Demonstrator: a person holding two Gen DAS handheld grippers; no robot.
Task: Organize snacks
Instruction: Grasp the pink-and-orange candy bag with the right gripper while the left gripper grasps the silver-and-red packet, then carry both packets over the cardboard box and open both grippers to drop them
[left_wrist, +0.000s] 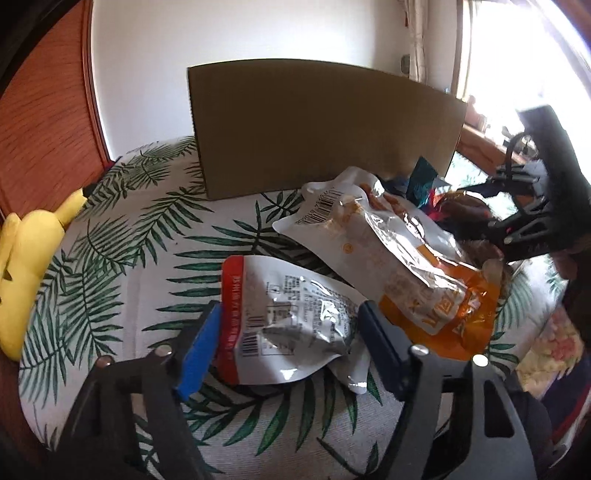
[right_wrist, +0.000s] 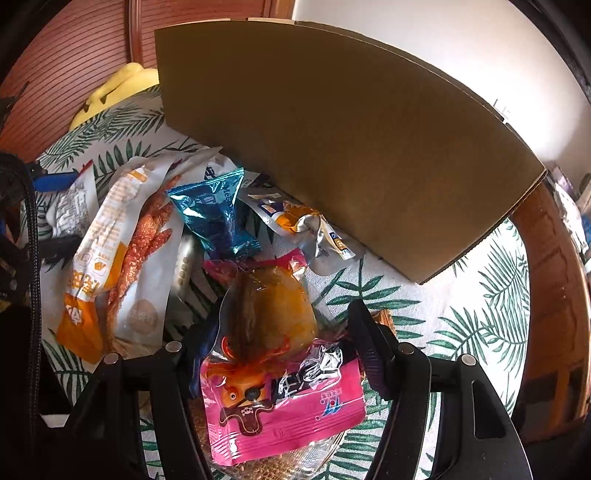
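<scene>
A white snack packet with a red edge (left_wrist: 280, 314) lies on the leaf-print cloth (left_wrist: 129, 258). My left gripper (left_wrist: 291, 332) is shut on it, the blue pads pressing both of its sides. My right gripper (right_wrist: 280, 332) is shut on a pink packet (right_wrist: 288, 398) with a brownish-yellow snack showing through its clear window. A long white and orange packet (left_wrist: 388, 251) (right_wrist: 122, 258) lies between the two grippers. Beyond it are a shiny blue packet (right_wrist: 218, 214) and a small white and orange one (right_wrist: 306, 225). A brown cardboard box (left_wrist: 325, 129) (right_wrist: 351, 147) stands behind the pile.
A yellow plush toy (left_wrist: 26, 266) (right_wrist: 118, 88) sits at the cloth's left edge against a red-brown wooden panel (left_wrist: 48, 122). More wood furniture (right_wrist: 554, 295) borders the right side. Bare cloth (right_wrist: 461, 314) shows in front of the box's right end.
</scene>
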